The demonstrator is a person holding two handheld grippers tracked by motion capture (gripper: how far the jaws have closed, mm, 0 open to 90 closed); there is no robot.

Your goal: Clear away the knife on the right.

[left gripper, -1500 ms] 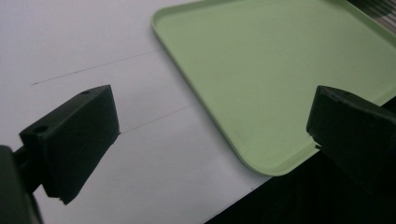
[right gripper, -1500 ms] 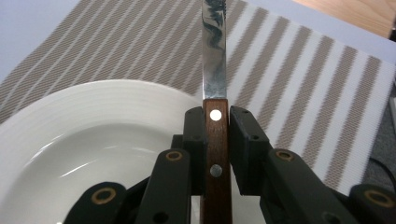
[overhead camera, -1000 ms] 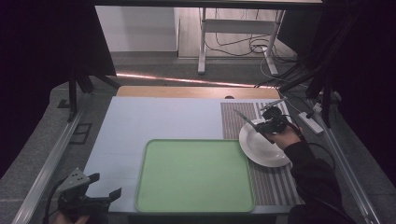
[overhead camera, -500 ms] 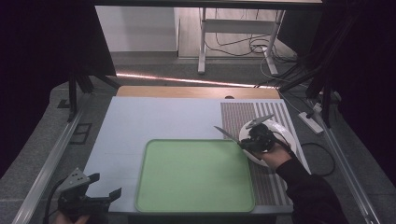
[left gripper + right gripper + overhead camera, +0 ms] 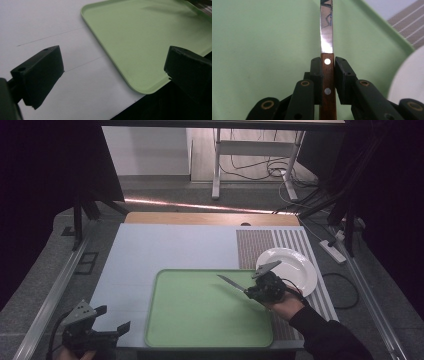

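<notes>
A knife with a brown wooden handle (image 5: pixel 327 82) and a steel blade (image 5: pixel 231 282) is clamped between the jaws of my right gripper (image 5: pixel 250 292) (image 5: pixel 327 62), which is shut on the handle. The blade points left and away over the right part of the green tray (image 5: pixel 210 271) (image 5: pixel 262 37), held a little above it. A white plate (image 5: pixel 295 265) (image 5: pixel 409 77) lies just right of the gripper on the striped mat. My left gripper (image 5: pixel 112 317) (image 5: pixel 112 67) stands open with nothing between its jaws at the table's front left corner, close to the tray's near left corner (image 5: pixel 140 37).
A pale sheet (image 5: pixel 170 245) covers the left and middle of the table; a brown striped mat (image 5: pixel 260 245) (image 5: pixel 409 20) runs down the right side. Metal rails border both sides. A desk frame and cables stand on the floor behind.
My right gripper has carried the knife leftward and slightly down, from above the white plate to above the tray's right part. The left gripper has stayed where it was.
</notes>
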